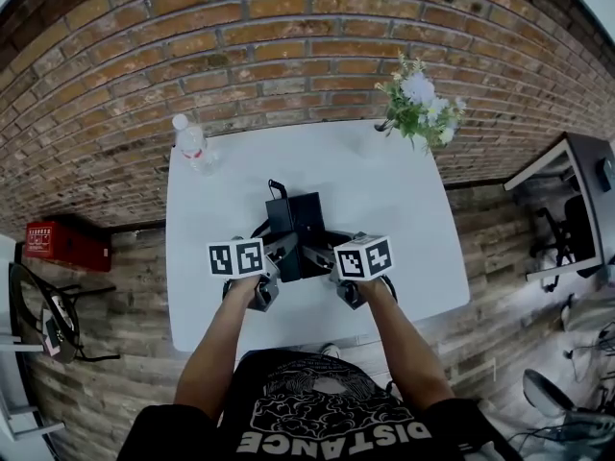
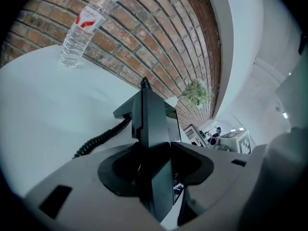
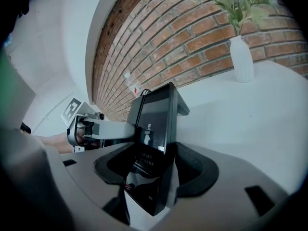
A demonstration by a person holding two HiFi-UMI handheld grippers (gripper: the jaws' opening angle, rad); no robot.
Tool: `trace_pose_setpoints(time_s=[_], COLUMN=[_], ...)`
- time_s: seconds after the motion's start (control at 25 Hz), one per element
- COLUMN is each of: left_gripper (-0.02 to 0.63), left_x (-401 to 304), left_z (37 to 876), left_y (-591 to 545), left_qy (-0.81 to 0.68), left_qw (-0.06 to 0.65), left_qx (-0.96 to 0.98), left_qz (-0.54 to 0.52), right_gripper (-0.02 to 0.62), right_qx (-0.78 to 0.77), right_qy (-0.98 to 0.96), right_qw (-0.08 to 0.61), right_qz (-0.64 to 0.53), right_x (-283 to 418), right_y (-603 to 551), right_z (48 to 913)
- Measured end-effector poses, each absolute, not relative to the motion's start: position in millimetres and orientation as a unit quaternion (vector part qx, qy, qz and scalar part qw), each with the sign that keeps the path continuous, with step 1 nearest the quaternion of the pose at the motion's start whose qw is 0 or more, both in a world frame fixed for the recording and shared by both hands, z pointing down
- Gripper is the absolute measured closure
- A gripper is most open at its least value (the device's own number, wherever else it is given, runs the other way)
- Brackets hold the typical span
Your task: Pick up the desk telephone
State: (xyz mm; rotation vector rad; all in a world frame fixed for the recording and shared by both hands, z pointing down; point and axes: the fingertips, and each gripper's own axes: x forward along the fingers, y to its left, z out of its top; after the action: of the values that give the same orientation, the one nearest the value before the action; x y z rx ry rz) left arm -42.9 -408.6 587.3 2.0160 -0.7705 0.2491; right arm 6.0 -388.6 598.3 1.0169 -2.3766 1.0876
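The black telephone (image 1: 298, 227) sits between the two pairs of tongs, held from both sides at once. The left tongs (image 1: 280, 254) pinch its left edge and the right tongs (image 1: 334, 258) pinch its right edge, so the body of the telephone spans the gap from one pair to the other.

In the left gripper view, a dark slab of the telephone (image 2: 152, 121) stands on edge between the jaws, which close against it on both sides. Its coiled cord (image 2: 98, 141) trails away to the left of the jaws over the white table (image 2: 43, 105).

In the right gripper view, the glossy screen side of the telephone (image 3: 156, 114) fills the gap between the jaws, with both tips against it. The other pair of tongs reaches in on its far side. Whether the base of the telephone has left the table cannot be told.

Beyond the left tongs, well apart from them, a water bottle (image 1: 192, 144) stands near the back edge of the table. Beyond the right tongs, also well apart, a white vase of flowers (image 1: 420, 106) stands at the far corner against the brick wall (image 1: 288, 46).
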Motion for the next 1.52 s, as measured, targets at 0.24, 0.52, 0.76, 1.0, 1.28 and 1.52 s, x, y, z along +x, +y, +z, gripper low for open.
trace_pose_setpoints(time_s=[0.24,0.52,0.76,1.0,1.28,1.52], left_gripper=[0.405,0.405,0.405,0.405,0.405,0.405], left_x=[-40.5,-41.4,-41.7,-39.7,-37.6,-31.2], left_z=[573.0,539.9,502.1,457.5,412.6,378.0], left_y=[-404.6,-401.0,-396.6,-389.3,-374.5,-360.1], left_qy=[-0.322,-0.339,-0.353,-0.361,-0.371,-0.376], left_qw=[0.437,0.405,0.367,0.316,0.276,0.235], left_qx=[0.834,0.845,0.859,0.876,0.887,0.896], left_qz=[0.103,0.078,0.056,0.038,0.015,0.004], right_gripper=[0.341,0.342,0.342,0.342,0.342,0.342], right_qx=[0.372,0.378,0.378,0.38,0.382,0.381], right_qy=[-0.84,-0.856,-0.87,-0.884,-0.897,-0.906], right_qw=[0.171,0.149,0.124,0.107,0.086,0.071], right_qz=[0.357,0.32,0.29,0.25,0.207,0.172], right_x=[7.8,7.5,7.2,9.3,11.7,17.7], right_y=[-384.8,-383.4,-380.7,-374.7,-362.7,-350.8], right_z=[587.8,553.5,517.8,476.8,433.7,400.6])
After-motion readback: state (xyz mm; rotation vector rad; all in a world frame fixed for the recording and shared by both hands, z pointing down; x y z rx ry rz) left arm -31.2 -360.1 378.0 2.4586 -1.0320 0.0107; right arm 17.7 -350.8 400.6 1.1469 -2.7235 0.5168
